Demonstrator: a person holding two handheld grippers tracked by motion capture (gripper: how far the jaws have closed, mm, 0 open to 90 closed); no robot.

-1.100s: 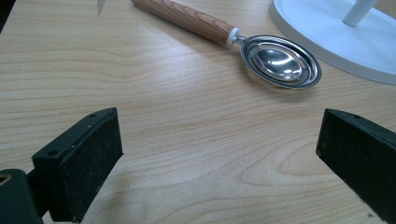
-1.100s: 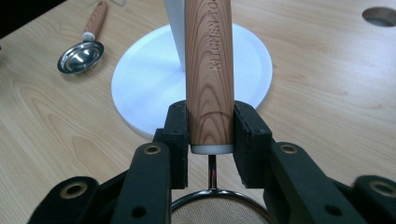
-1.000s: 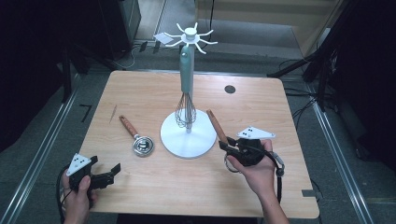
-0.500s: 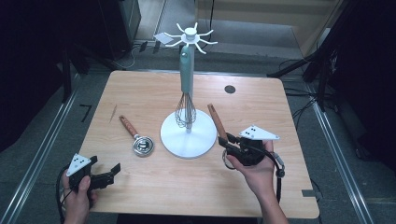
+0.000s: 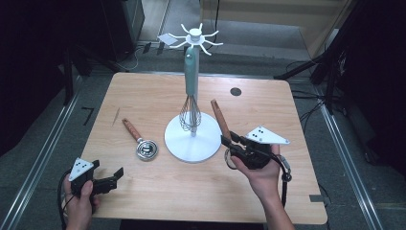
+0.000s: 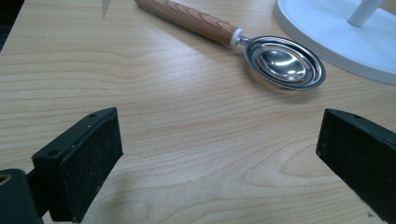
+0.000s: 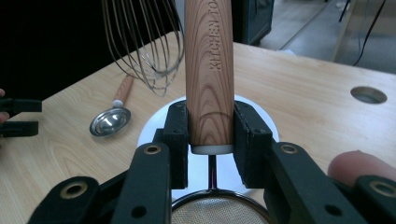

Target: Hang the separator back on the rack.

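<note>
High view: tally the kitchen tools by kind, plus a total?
Whisk, hanging on the stand: 1
Metal spoon with wooden handle, lying on the table: 1
Mesh strainer with wooden handle, held in the right gripper: 1
Total: 3 tools

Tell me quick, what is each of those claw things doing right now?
Left gripper: open, holding nothing, low over the table.
Right gripper: closed on the strainer's wooden handle.

Wooden table (image 5: 143,201), dark surrounding floor (image 5: 43,124)
</note>
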